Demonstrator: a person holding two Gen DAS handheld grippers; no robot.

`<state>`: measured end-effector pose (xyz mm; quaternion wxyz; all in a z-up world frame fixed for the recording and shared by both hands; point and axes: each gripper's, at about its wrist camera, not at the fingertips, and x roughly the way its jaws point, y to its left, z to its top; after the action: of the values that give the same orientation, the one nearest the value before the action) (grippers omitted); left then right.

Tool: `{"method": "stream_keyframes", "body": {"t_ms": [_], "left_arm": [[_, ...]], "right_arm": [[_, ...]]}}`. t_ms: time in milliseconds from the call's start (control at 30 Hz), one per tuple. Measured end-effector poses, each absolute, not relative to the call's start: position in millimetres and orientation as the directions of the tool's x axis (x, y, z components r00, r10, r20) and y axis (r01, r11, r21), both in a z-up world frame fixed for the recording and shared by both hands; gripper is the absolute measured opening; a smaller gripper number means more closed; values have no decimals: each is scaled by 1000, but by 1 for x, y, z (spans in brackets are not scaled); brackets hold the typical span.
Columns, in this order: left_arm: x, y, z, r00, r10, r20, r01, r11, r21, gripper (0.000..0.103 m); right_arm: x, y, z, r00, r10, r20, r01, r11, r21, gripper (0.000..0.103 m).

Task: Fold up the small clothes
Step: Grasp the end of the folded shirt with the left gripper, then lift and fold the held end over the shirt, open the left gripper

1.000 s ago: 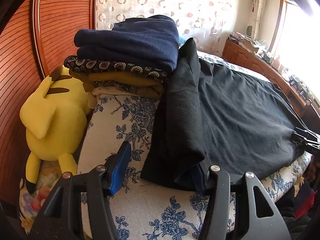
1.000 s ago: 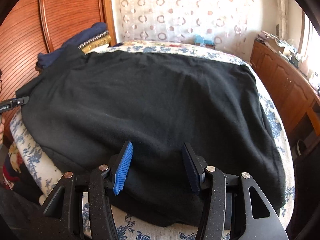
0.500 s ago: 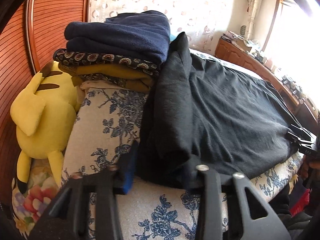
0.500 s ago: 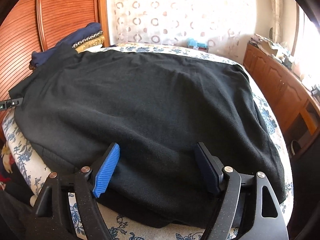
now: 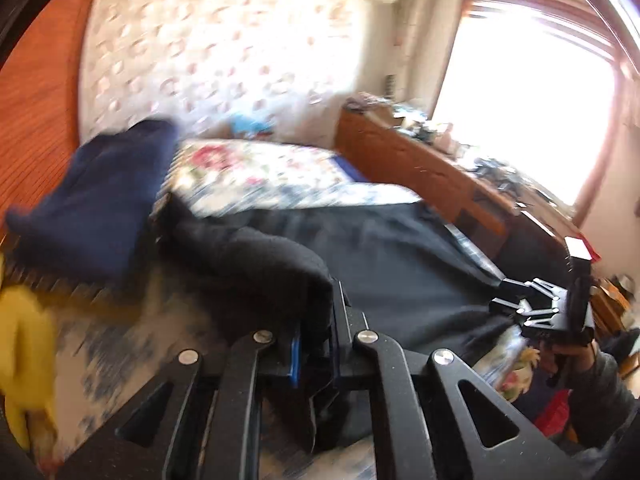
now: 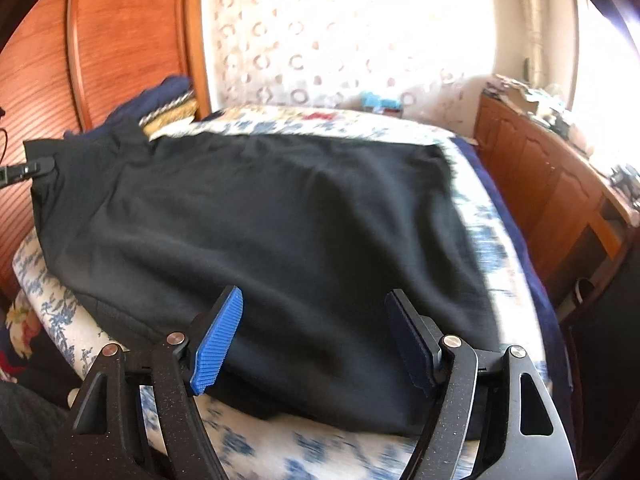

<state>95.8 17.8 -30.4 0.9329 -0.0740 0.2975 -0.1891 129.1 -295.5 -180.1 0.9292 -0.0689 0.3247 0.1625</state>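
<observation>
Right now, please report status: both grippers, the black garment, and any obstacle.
Left gripper shut on black garment, corner lifted. Right gripper open over near hem, not gripping. Folded pile and yellow plush at left edge, close to the fold path.

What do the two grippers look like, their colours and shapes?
Both are black, speckled, with triangular cut-outs and silver pivot screws. The right gripper has ribbed blue pads on its fingers. The left gripper shows only a thin blue pad edge. No cables or markings are visible.
</observation>
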Motion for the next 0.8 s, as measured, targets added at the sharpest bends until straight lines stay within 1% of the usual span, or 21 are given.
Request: {"method": "stream_keyframes", "body": {"t_ms": [200, 400, 567, 700, 733, 767, 800], "left_arm": [[127, -58, 0, 711, -503, -491, 458, 861, -220, 6], [150, -128, 19, 655, -569, -498, 565, 806, -177, 6], [155, -169, 45, 617, -614, -493, 630, 760, -159, 6], [157, -194, 49, 602, -621, -502, 643, 750, -156, 7], [158, -198, 44, 589, -616, -523, 644, 749, -158, 10], [160, -201, 40, 569, -615, -546, 647, 744, -164, 12], [160, -203, 36, 554, -616, -560, 654, 738, -165, 17]], "right_arm": [[118, -342, -168, 776, 198, -599, -257, 966, -13, 76], [109, -370, -164, 794, 174, -583, -207, 978, 9, 76], [104, -381, -164, 799, 172, -576, -192, 981, 26, 75], [104, -387, -164, 802, 178, -570, -190, 981, 39, 75], [104, -388, -164, 801, 180, -570, -190, 981, 43, 75], [104, -388, -165, 801, 182, -571, -190, 981, 47, 75], [103, -389, -165, 800, 183, -571, -190, 981, 48, 75]]}}
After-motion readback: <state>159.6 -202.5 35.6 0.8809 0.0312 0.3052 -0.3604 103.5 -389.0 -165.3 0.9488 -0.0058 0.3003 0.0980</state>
